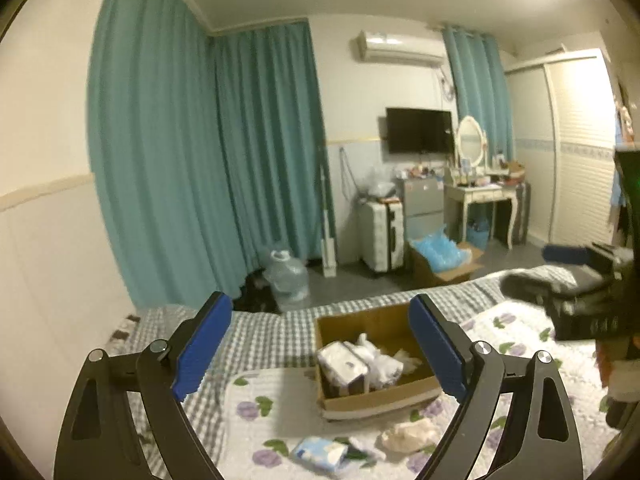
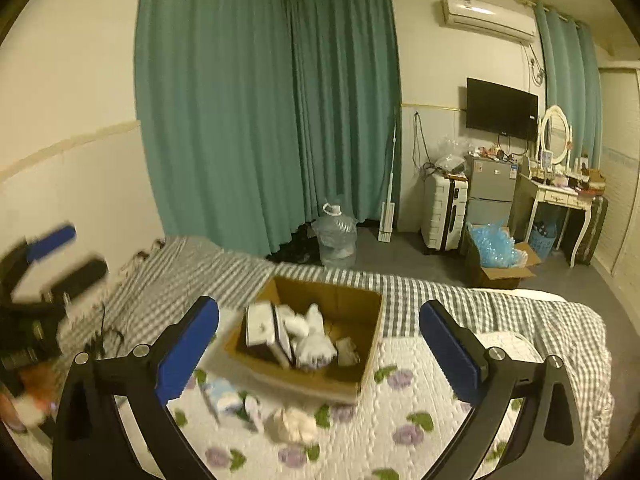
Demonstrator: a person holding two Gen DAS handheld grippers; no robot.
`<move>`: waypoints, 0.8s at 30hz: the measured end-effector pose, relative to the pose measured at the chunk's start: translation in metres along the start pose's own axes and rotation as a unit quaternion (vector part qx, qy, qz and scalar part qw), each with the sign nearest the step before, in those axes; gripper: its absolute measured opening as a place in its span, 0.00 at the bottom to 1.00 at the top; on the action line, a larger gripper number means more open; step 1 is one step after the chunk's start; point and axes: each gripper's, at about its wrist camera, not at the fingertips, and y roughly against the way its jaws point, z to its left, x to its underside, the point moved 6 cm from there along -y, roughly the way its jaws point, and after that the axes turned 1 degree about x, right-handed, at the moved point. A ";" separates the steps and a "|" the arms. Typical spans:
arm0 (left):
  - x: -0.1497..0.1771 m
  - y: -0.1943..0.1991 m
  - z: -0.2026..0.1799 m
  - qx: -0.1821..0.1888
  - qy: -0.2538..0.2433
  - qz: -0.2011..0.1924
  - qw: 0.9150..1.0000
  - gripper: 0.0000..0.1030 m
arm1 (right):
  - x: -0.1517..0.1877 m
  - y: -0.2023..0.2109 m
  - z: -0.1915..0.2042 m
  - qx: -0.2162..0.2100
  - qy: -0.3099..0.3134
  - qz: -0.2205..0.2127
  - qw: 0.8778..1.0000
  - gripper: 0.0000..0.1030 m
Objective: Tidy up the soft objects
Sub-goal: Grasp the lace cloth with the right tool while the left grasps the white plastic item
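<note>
An open cardboard box (image 1: 400, 398) (image 2: 352, 300) sits on the bed's floral quilt (image 1: 256, 392) (image 2: 404, 404), holding a white tissue pack (image 1: 344, 362) (image 2: 262, 324) and crumpled white soft items (image 1: 384, 362) (image 2: 314, 340). In front of the box lie a blue-white tissue pack (image 1: 318, 451) (image 2: 222, 398) and a cream crumpled cloth (image 1: 410, 434) (image 2: 296, 424). My left gripper (image 1: 320, 344) is open and empty above the box. My right gripper (image 2: 320, 344) is open and empty above the box. The left gripper also shows blurred at the left of the right wrist view (image 2: 60, 256).
A grey checked blanket (image 1: 280, 326) (image 2: 440, 292) covers the bed's far side. Beyond the bed stand a water jug (image 2: 336, 236), a suitcase (image 2: 444, 210), a floor box with blue plastic (image 2: 498, 256), a small fridge and a dressing table. Teal curtains line the wall.
</note>
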 end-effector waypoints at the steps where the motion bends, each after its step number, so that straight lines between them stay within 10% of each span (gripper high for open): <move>1: 0.002 0.005 0.003 -0.004 0.002 -0.003 1.000 0.89 | 0.008 0.003 0.004 0.000 0.008 0.004 1.000 0.98; 6: 0.030 0.004 0.006 -0.016 0.005 0.007 1.000 0.89 | 0.057 -0.001 0.024 -0.023 0.038 0.005 0.999 0.98; 24: 0.235 -0.136 -0.004 0.001 0.012 0.202 0.979 0.89 | 0.218 -0.185 0.030 -0.063 0.081 0.213 0.972 0.98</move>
